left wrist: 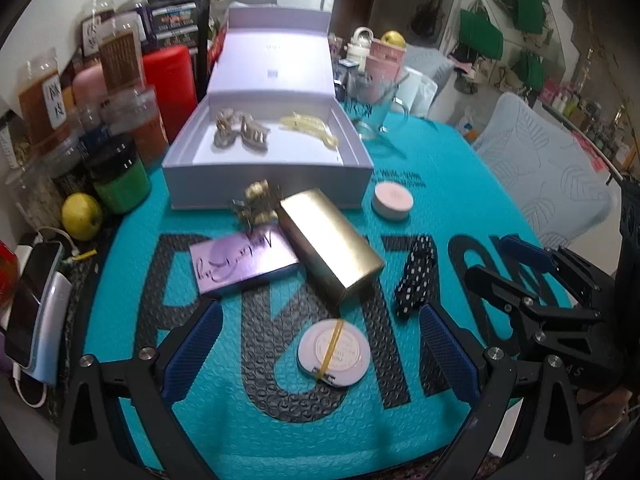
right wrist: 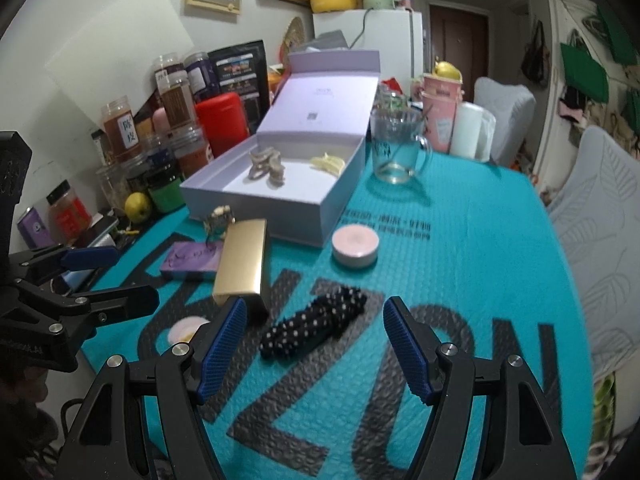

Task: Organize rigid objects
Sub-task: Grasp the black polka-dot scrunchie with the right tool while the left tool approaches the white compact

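An open lavender box (left wrist: 264,188) (right wrist: 256,204) at the back of the teal mat holds grey-brown hair clips (left wrist: 240,132) (right wrist: 267,168) and a yellow clip (left wrist: 310,128) (right wrist: 328,162). In front lie a gold clip (left wrist: 256,204), a purple box (left wrist: 240,264) (right wrist: 192,260), a gold box (left wrist: 332,248) (right wrist: 242,260), a black dotted hair clip (left wrist: 414,276) (right wrist: 312,328), a pink round tin (left wrist: 392,200) (right wrist: 355,246) and a white round tin with a rubber band (left wrist: 334,354). My left gripper (left wrist: 320,340) is open over the white tin. My right gripper (right wrist: 316,340) is open around the dotted clip.
Jars, a red canister (left wrist: 172,76) and a yellow fruit (left wrist: 82,216) crowd the left edge, with phones (left wrist: 32,304) beside them. A glass mug (right wrist: 396,148) and pink cups (right wrist: 440,116) stand at the back right. Padded chairs (right wrist: 600,220) stand to the right.
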Demonstrator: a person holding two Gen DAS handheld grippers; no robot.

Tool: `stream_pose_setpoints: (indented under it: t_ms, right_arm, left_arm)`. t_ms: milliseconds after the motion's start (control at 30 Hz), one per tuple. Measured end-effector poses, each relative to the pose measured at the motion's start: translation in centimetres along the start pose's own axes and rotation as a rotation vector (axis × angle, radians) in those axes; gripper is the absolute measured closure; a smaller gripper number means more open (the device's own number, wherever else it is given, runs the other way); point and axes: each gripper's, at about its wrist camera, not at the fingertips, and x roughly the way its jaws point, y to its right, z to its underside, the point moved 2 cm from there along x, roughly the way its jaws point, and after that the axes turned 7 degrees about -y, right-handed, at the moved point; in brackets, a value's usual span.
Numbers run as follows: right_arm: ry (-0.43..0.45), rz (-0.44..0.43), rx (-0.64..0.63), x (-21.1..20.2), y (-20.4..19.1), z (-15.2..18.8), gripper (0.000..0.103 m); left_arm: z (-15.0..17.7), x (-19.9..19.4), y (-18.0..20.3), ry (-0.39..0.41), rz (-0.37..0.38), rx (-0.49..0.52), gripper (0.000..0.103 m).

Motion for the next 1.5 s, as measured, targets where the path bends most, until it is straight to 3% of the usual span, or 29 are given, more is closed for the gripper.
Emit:
stream_pose_setpoints:
  t_ms: [433, 667, 933, 1067, 1233, 1500]
  right_arm:
    - [-0.095, -0.020, 0.026, 3.6, 0.7, 0.6, 0.031]
    - [-0.129, -0.029, 0.047, 5.1, 1.1, 0.2, 0.031]
    - [-0.163, -0.037, 0.066, 6.8, 1.5, -0.5, 0.031]
    - [-0.181, -0.043, 0.065, 7.7, 1.3, -0.7, 0.031]
    - [-0.193, -0.038, 0.051, 8.5, 0.8, -0.6, 0.032]
    - [-0.189, -0.061, 0.013, 8.5, 0.2, -0.2, 0.070]
  left_arm:
    - [1.5, 4.3, -1.1, -0.119, 0.053, -0.014, 0.003]
    - [2.2, 5.7, -0.6, -0.134, 0.061, 0.021, 0.003]
    - [2.5, 6.1, 0.3, -0.104, -0.004, 0.102, 0.024]
    - [2.5, 5.9, 0.8, -0.079, 0.005, 0.133, 0.048]
    - [2.0, 6.0, 0.3, -0.082, 0.028, 0.116, 0.048]
    - [1.6, 6.0, -1.8, -0.071, -0.009, 0.038, 0.048]
